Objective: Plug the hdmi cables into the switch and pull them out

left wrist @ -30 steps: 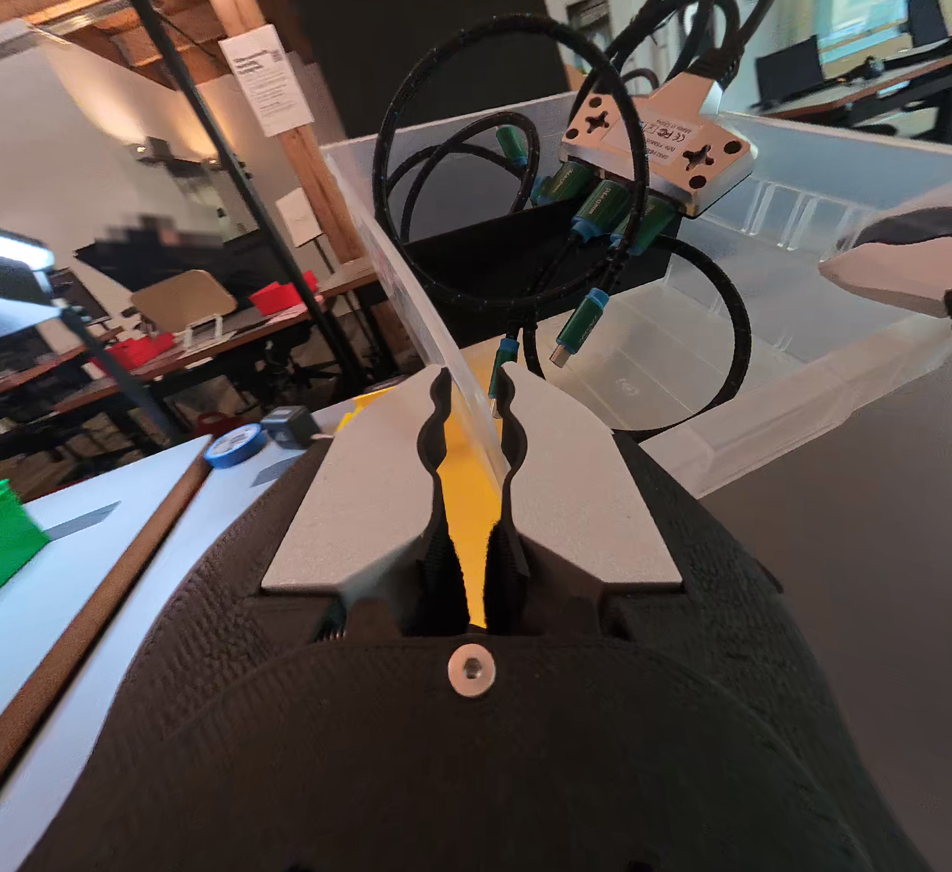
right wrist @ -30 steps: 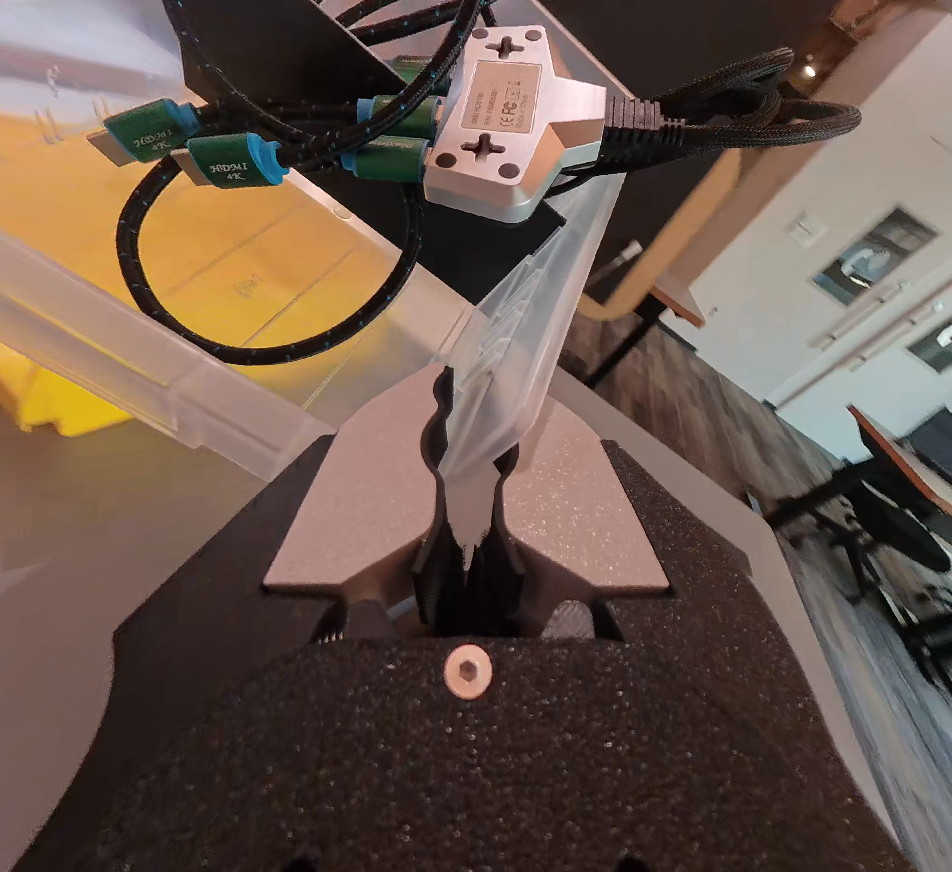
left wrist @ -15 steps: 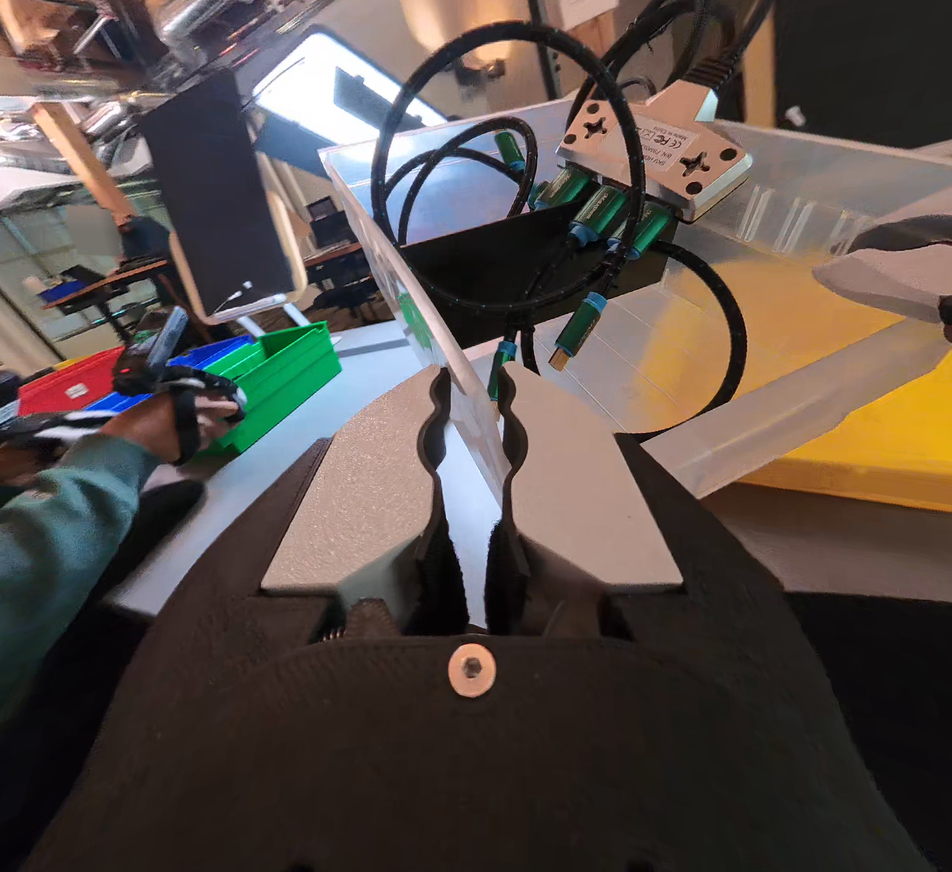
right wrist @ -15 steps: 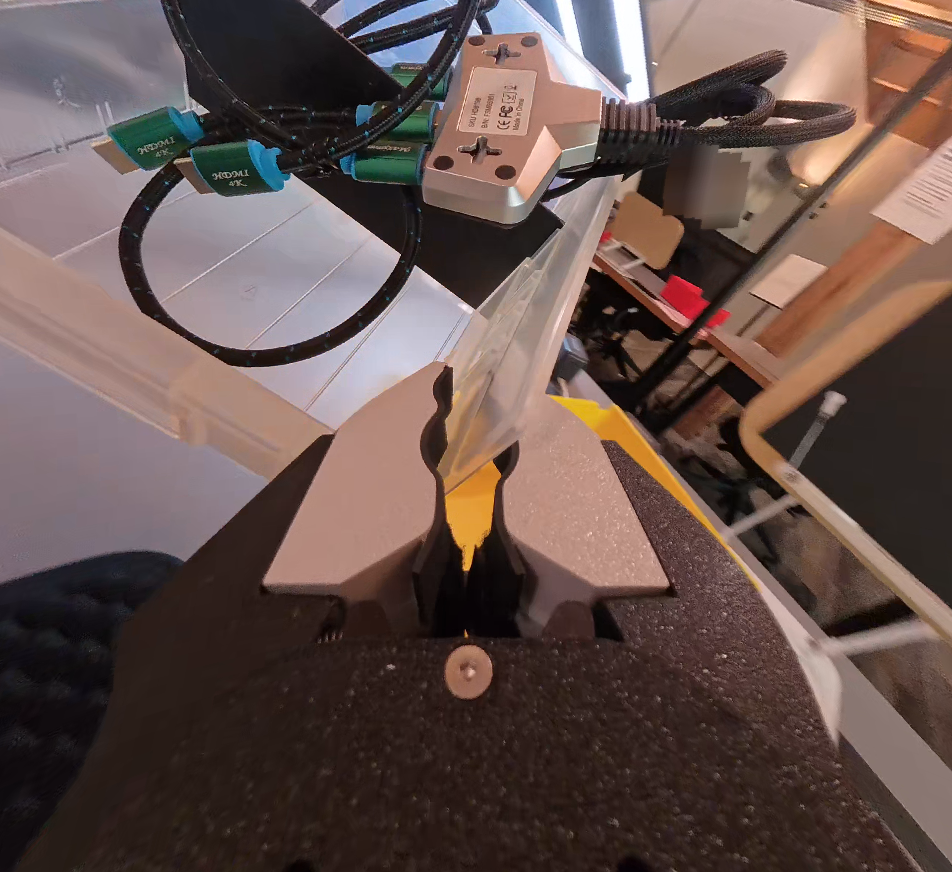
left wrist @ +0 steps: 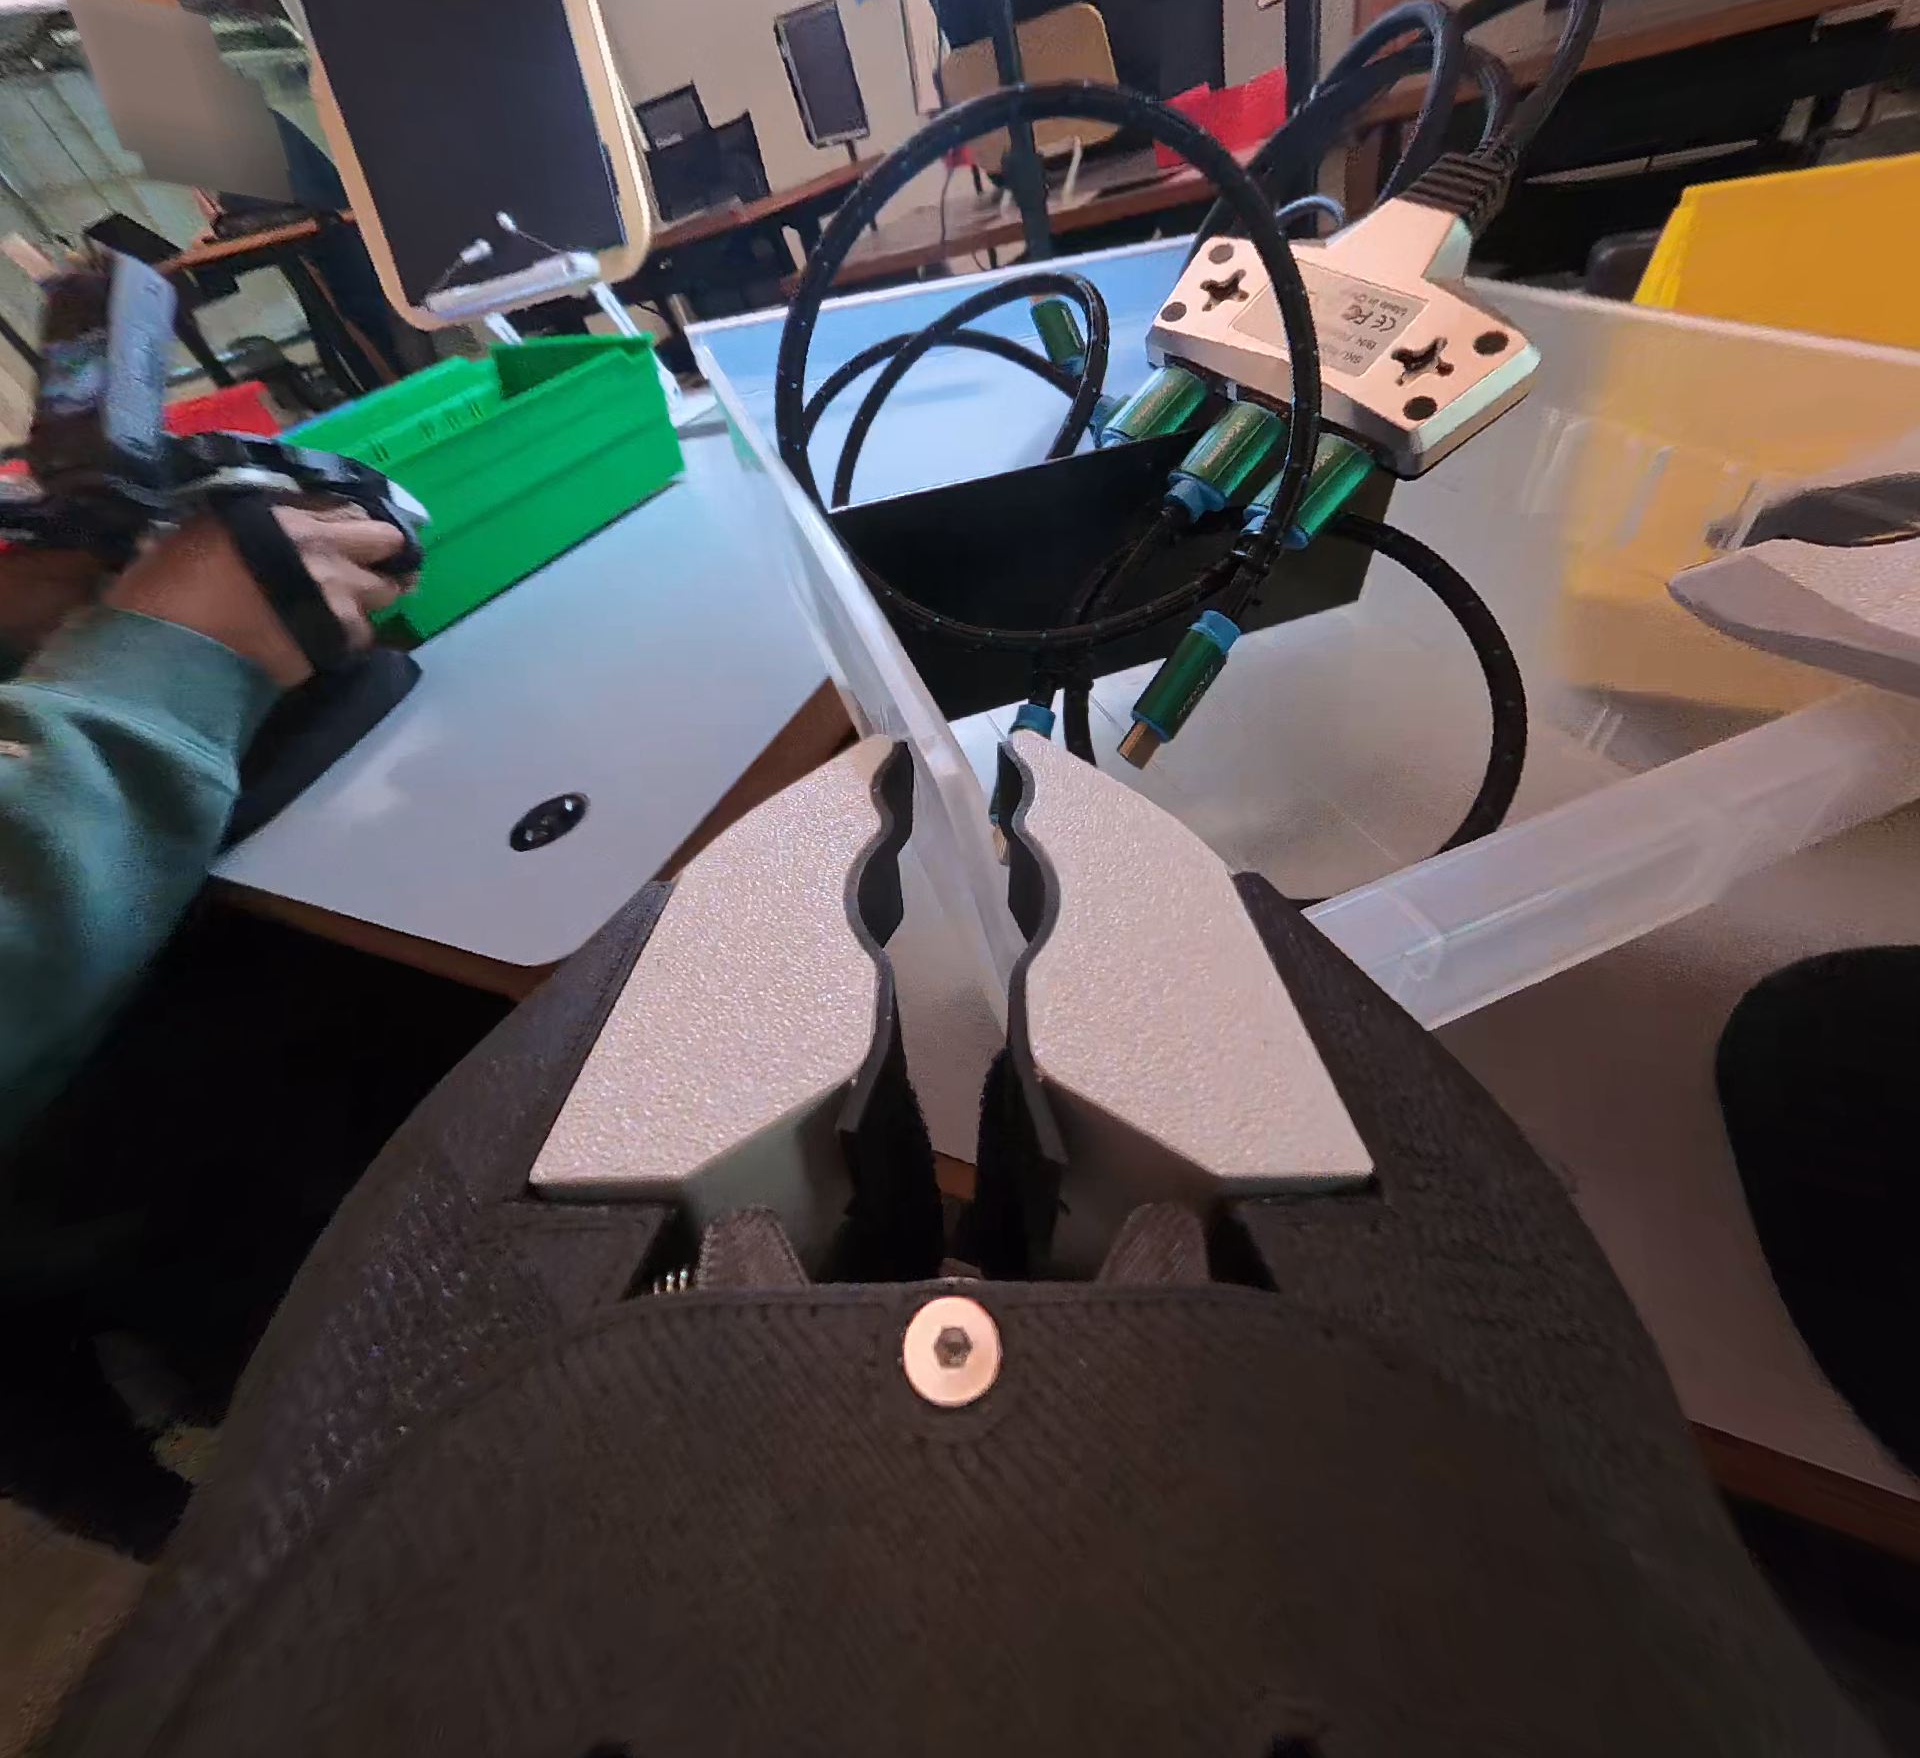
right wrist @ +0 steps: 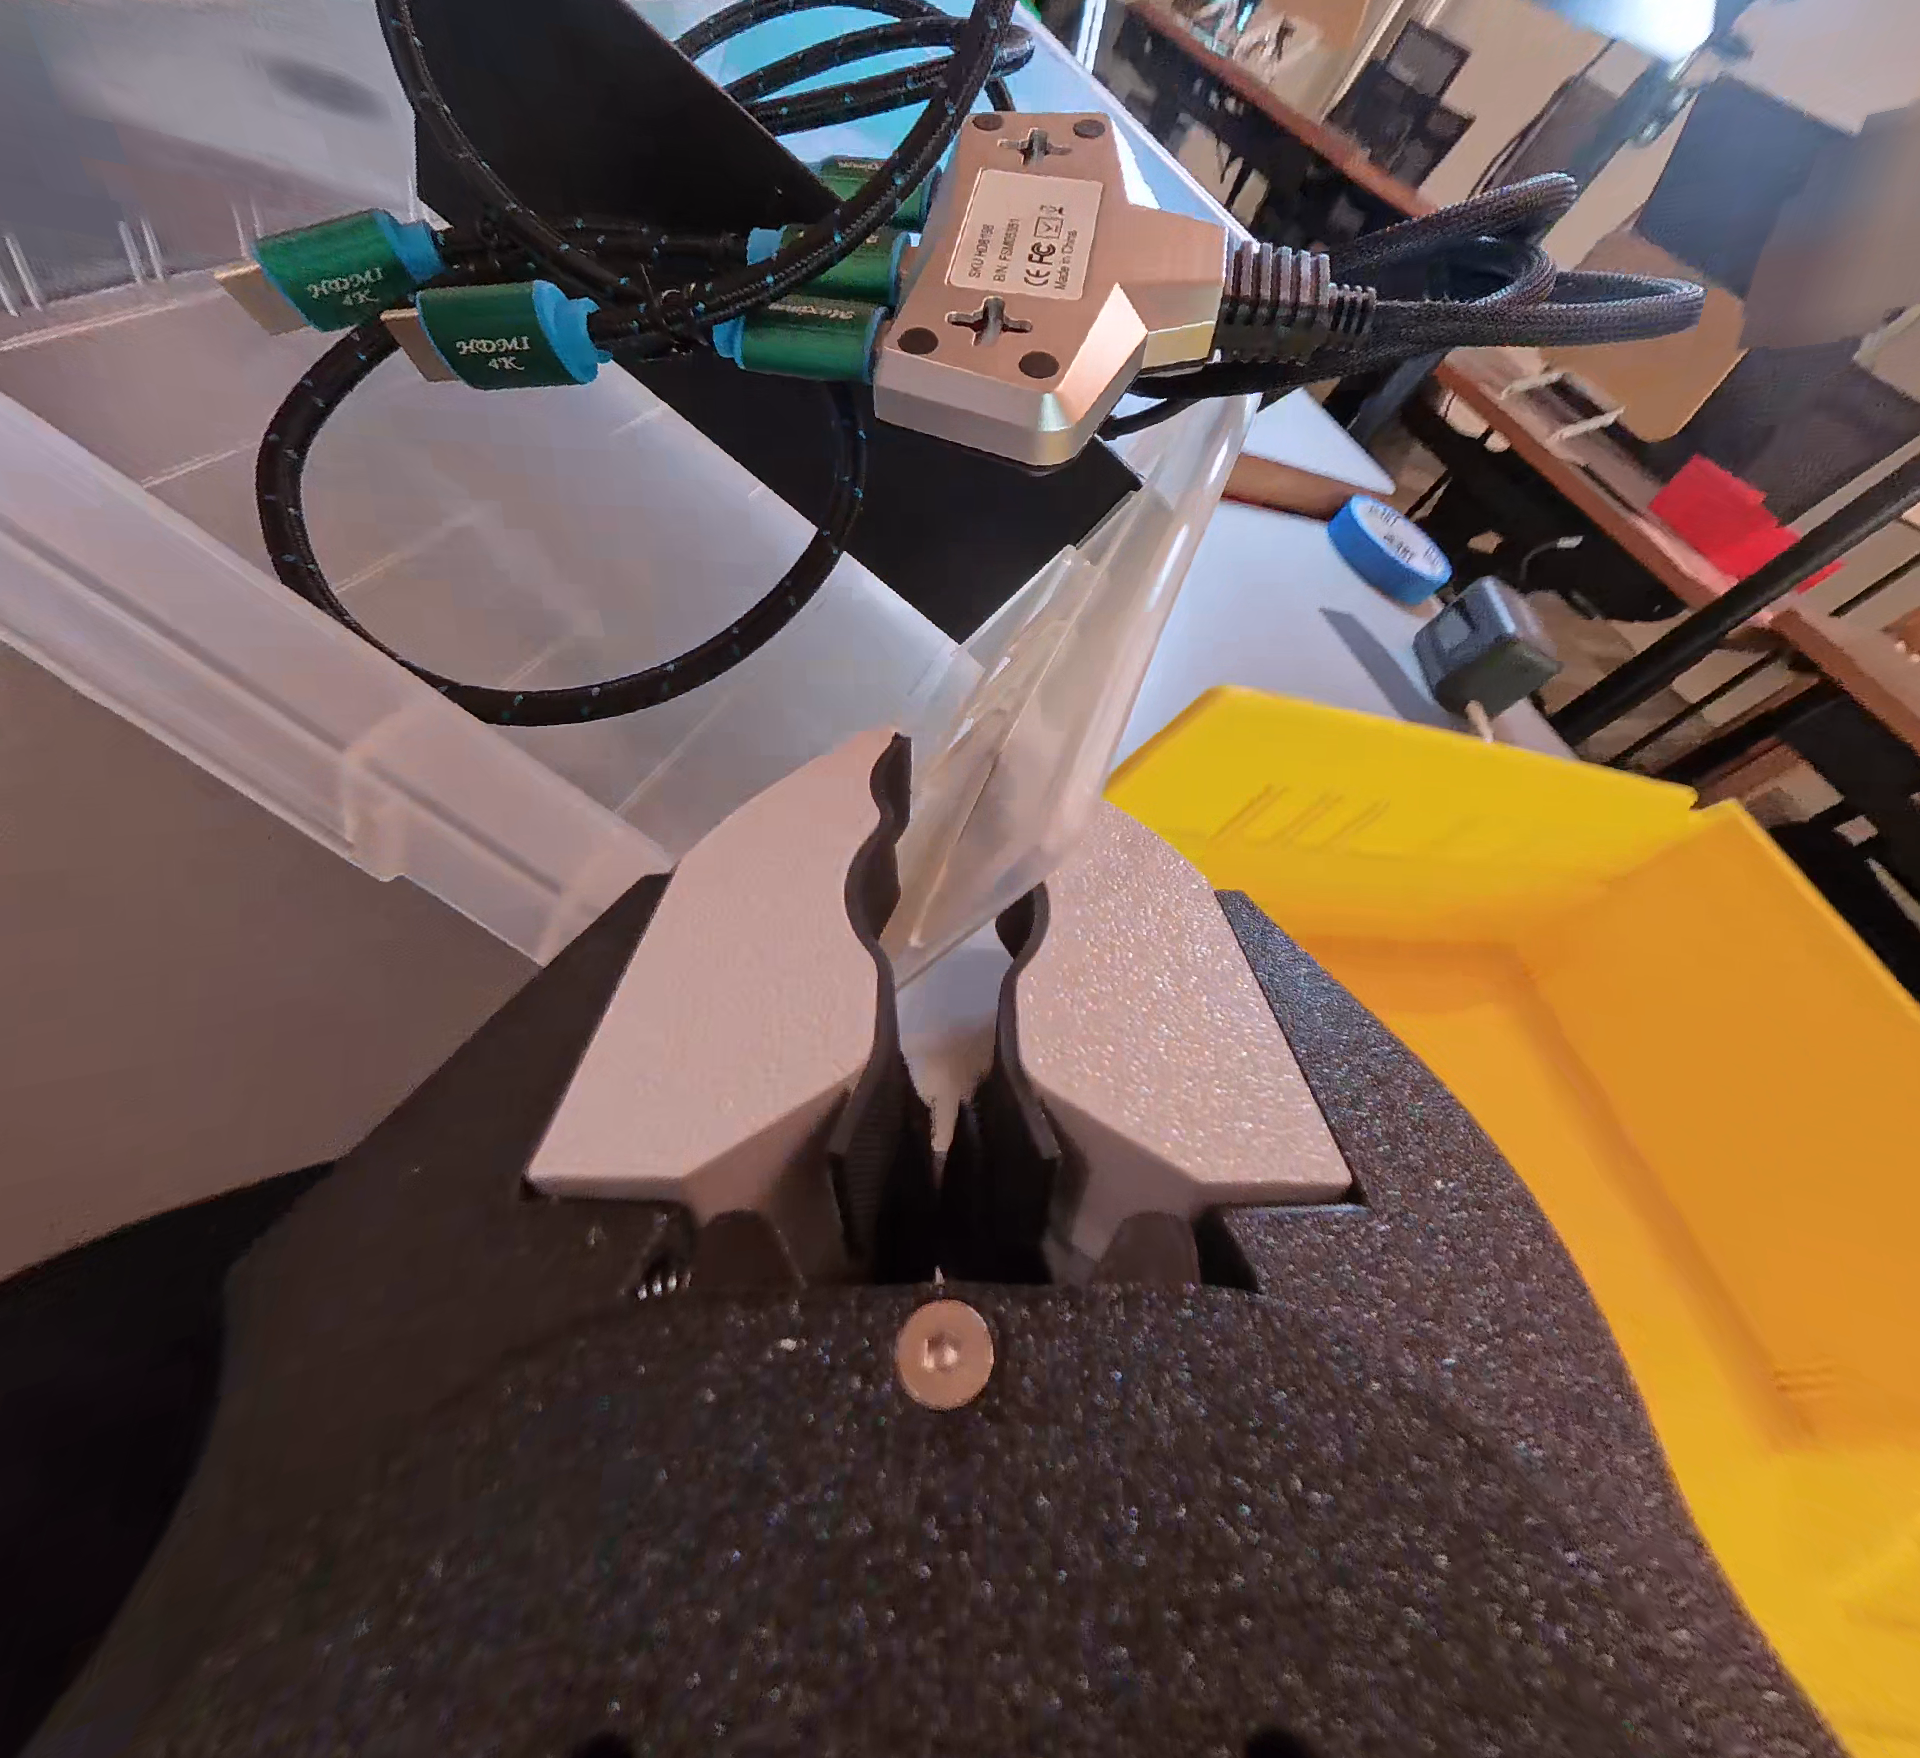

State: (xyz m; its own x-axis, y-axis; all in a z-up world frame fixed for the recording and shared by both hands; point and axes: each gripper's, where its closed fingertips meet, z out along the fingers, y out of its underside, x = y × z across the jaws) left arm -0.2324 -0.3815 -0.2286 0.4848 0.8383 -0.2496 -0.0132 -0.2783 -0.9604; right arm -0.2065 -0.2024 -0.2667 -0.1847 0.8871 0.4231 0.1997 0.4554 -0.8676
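Note:
A silver HDMI switch lies on a black box inside a clear plastic bin. Three green-ended black braided cables are plugged into it. Two loose green plugs hang free over the bin floor. My left gripper is shut on the bin's left wall. My right gripper is shut on the bin's right wall, below the switch. The right gripper also shows at the right edge of the left wrist view.
A green bin and a person's gloved hand are on the grey table at the left. A yellow bin sits close on the right. A blue tape roll and a black adapter lie beyond it. About 20 cm separates my left fingertips from my right.
Both grippers have swung round together with the clear bin held between them. The background has shifted. The switch and cables keep their place in the bin.

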